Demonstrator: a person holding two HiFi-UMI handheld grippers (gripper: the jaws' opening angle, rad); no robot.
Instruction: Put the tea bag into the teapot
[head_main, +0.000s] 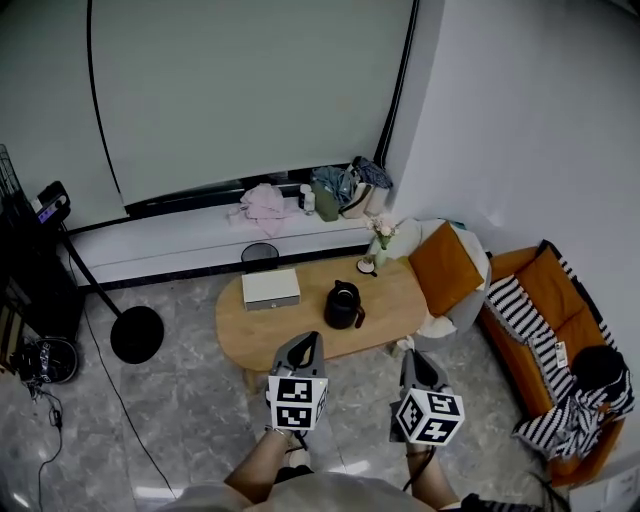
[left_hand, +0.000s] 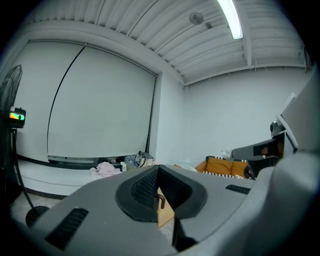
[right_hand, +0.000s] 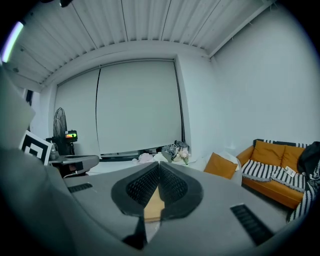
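A black teapot with a side handle stands upright near the middle of the oval wooden table. I cannot make out a tea bag; a small dark item lies by the flower vase at the table's far right. My left gripper hangs shut over the table's near edge, in front of the teapot. My right gripper is shut too, just off the table's near right end. In the gripper views both pairs of jaws meet at their tips with nothing between them: left gripper, right gripper.
A white box sits on the table left of the teapot. An orange cushion and an orange sofa with striped cloth stand to the right. A black stand base is at the left, a bin behind the table.
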